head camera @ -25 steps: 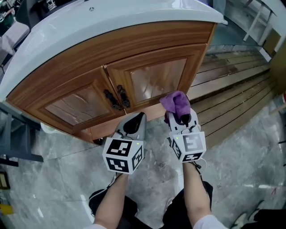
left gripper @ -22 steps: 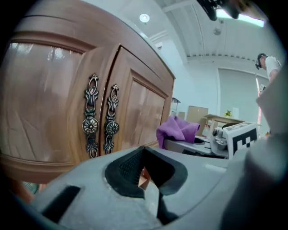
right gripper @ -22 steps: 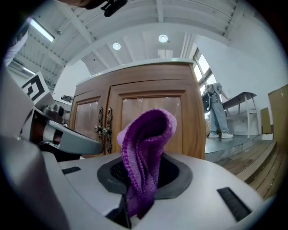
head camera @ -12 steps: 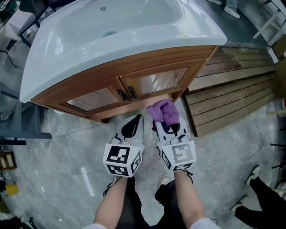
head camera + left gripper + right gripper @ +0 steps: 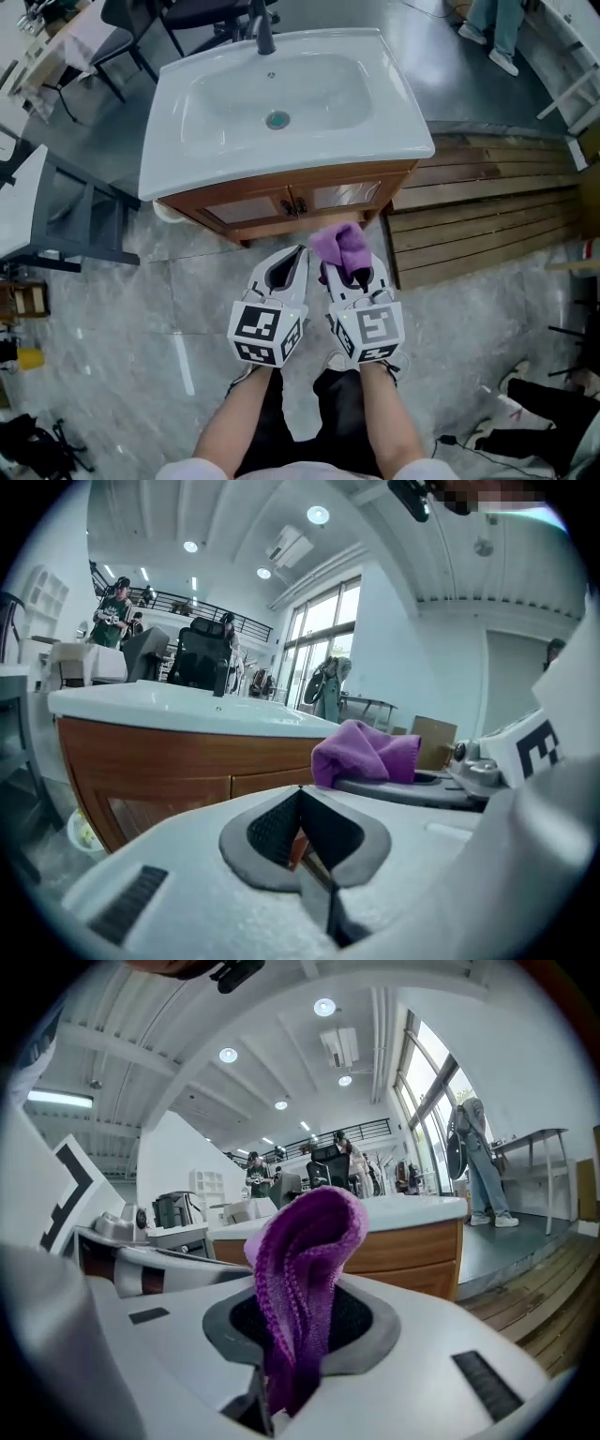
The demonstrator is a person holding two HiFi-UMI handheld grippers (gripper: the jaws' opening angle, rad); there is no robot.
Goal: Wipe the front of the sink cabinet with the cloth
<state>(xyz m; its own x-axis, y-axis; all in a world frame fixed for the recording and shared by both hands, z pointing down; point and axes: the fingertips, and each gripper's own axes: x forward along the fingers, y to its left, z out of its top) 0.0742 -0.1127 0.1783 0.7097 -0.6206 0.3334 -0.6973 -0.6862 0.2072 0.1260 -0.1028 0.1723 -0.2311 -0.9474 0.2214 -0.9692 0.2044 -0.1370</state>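
Note:
The sink cabinet has a wooden two-door front (image 5: 281,202) under a white basin (image 5: 281,94). It stands ahead of both grippers, apart from them. My right gripper (image 5: 349,268) is shut on a bunched purple cloth (image 5: 339,246) that sticks up out of its jaws, short of the cabinet's right door. The right gripper view shows the cloth (image 5: 305,1269) pinched between the jaws, with the cabinet front (image 5: 412,1246) behind it. My left gripper (image 5: 294,257) is beside it on the left, shut and empty. In the left gripper view the jaws (image 5: 302,803) meet, with the cloth (image 5: 366,752) to the right.
A slatted wooden platform (image 5: 487,220) lies on the floor right of the cabinet. A dark chair frame (image 5: 80,220) stands to its left. A black faucet (image 5: 263,30) rises behind the basin. A person's legs (image 5: 497,33) stand at the far right. The floor is grey marble.
The head view has risen and pulled back, so the whole basin top now shows. Both grippers have drawn away from the cabinet doors. The cloth stays in the right gripper.

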